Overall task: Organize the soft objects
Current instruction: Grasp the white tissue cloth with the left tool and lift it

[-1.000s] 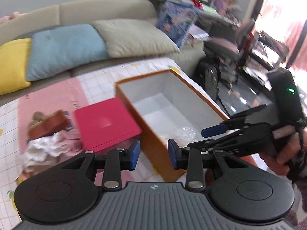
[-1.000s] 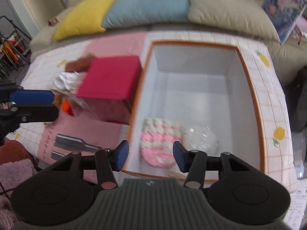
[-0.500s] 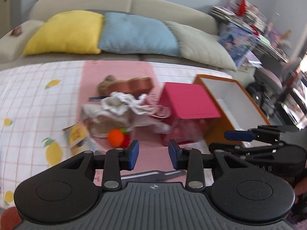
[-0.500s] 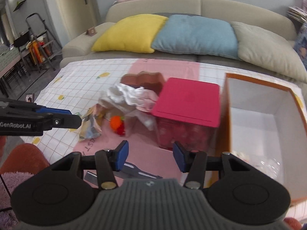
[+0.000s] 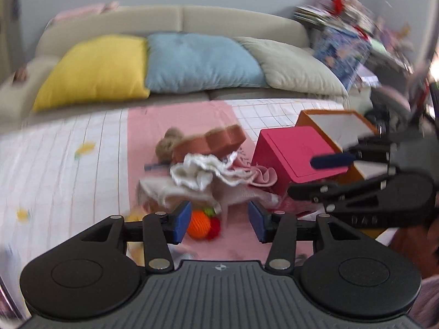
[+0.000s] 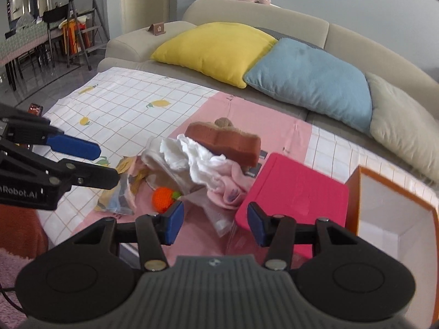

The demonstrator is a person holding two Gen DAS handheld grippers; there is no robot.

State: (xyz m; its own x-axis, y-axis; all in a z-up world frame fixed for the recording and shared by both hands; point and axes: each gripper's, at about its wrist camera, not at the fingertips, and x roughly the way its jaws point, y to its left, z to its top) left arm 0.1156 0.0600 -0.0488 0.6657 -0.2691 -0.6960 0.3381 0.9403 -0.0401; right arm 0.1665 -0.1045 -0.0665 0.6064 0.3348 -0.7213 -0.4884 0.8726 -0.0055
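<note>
Both units identical: left gripper (image 5: 218,224) and right gripper (image 6: 215,224) are matte black, with blue pads (image 5: 182,220) on the fingertips, silver screw heads at the linkage pivots, round side discs and a ribbed grey centre housing. White "nRobot.AI" lettering on the left gripper's side.

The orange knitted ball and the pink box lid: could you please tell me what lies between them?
In the right wrist view, rumpled white and pink cloths fill the stretch between the orange knitted ball and the pink box lid; clear plastic wrapping lies under their edge.
</note>
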